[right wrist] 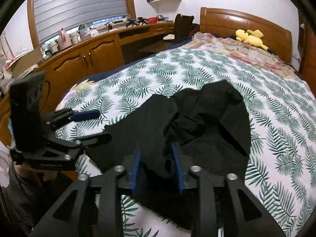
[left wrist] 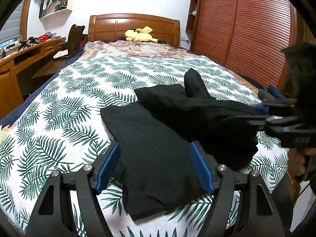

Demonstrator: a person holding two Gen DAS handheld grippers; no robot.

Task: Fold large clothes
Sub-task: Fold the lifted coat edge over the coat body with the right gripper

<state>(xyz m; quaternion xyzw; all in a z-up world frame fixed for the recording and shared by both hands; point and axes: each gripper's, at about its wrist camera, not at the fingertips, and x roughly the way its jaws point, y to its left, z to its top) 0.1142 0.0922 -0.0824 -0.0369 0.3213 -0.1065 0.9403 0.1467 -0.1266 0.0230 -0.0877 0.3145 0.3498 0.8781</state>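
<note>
A black garment lies partly folded on the fern-print bed cover, with a bunched layer heaped across its right side. My left gripper hovers open at the near end of the flat folded strip, its blue pads standing wide on either side of the strip. My right gripper comes in from the right at the bunched part. A fold of black cloth sits between its blue pads, which stand apart and do not pinch it.
A yellow plush toy rests by the wooden headboard. A slatted wooden wardrobe lines the bed's right side. A cluttered desk with cabinets and a dark chair stand to the left.
</note>
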